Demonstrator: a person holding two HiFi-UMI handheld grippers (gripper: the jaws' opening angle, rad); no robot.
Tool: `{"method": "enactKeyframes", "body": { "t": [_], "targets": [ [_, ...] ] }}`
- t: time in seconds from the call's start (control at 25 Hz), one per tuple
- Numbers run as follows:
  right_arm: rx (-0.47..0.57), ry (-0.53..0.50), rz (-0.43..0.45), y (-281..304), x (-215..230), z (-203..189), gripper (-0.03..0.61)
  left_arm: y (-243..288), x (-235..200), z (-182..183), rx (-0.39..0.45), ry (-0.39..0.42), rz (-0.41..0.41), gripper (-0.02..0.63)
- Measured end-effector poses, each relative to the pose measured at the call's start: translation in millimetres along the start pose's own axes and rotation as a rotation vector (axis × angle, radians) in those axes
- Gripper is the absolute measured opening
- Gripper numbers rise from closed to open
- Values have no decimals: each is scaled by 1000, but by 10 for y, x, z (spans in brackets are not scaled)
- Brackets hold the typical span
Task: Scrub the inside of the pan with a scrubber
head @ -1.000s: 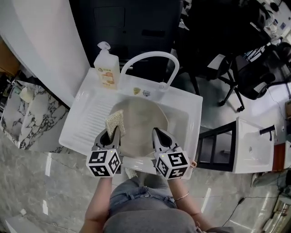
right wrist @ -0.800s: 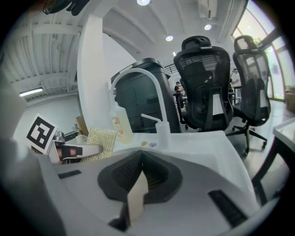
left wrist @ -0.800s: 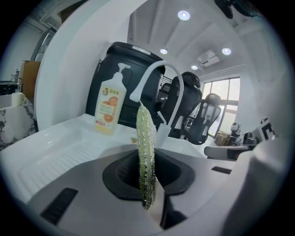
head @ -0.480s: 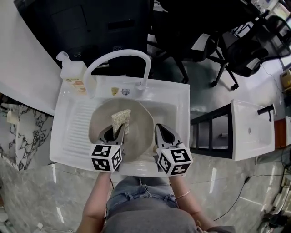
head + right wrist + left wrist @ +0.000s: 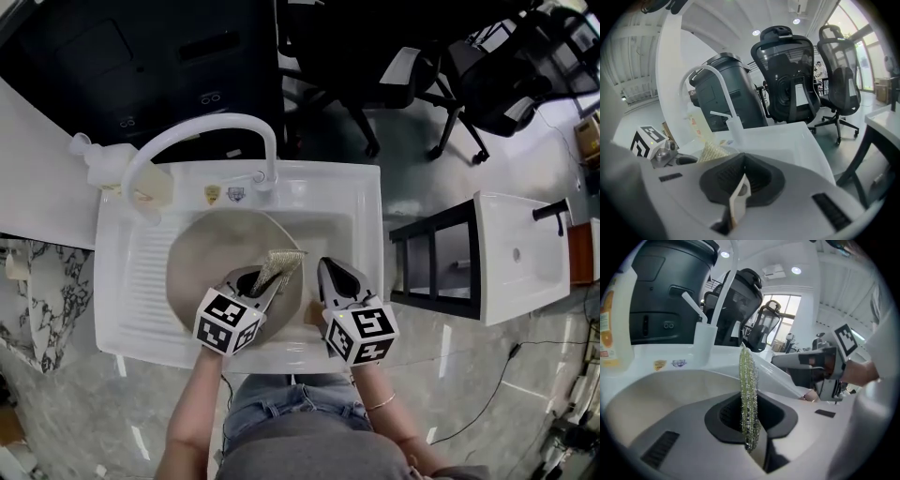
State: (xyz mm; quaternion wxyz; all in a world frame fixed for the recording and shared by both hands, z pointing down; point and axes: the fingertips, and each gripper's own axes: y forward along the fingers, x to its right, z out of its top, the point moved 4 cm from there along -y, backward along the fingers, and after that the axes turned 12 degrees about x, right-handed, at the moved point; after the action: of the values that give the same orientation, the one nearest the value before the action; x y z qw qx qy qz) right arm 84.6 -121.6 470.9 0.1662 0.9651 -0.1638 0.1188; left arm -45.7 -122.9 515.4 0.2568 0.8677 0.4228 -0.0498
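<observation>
your left gripper (image 5: pixel 255 289) has its 2 jaws closed on the near end of the flat, yellow-green, glittery mesh scrubber (image 5: pixel 280 266). in the head view the scrubber's long axis runs from those jaws away from you and to your right, its free end pointing at your right gripper (image 5: pixel 328 269). in the left gripper view you see it edge-on, a thin band standing upright out of the jaws. it sits over the right side of the round beige pan (image 5: pixel 211 258), inside the rim; whether it touches the pan's surface cannot be told.

your right gripper sits just right of the pan's rim, its jaws pressed together on a thin beige strip (image 5: pixel 739 194) that seems to be part of the pan, though which part is unclear. the 2 grippers are near each other, with the scrubber's free end between them.

the pan rests in the white rectangular sink (image 5: pixel 361 202), which has a ribbed drainboard on its left. at the sink's far edge rises a white arched faucet (image 5: pixel 187 136), with a pale pump bottle (image 5: pixel 111 167) at the far left corner. beyond stand a bulky dark grey unit (image 5: pixel 141 66) and black mesh office chairs (image 5: pixel 487 66).
</observation>
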Motion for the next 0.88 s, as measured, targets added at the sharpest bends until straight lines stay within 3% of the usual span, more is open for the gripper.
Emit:
{"method": "enactKeyframes", "body": {
  "t": [0.12,0.24,0.36,0.64,0.88],
  "targets": [
    [-6,9,-2,47,42,-12,11,114,-41,-155,-64,17,-22,67],
    [-9,17,-3,97,65,-16,11,254,-163,-241,-55,-12,12,67],
    [-16,19,-4,144,81,-18,11,359,-330,-266,-29,-51,73,67],
    [-29,25,-17,228,130,-24,11,478,-770,-228,31,-59,271,67],
    [-37,19,-16,268,108,-23,11,386,-1181,-97,56,-23,437,67]
  ]
}}
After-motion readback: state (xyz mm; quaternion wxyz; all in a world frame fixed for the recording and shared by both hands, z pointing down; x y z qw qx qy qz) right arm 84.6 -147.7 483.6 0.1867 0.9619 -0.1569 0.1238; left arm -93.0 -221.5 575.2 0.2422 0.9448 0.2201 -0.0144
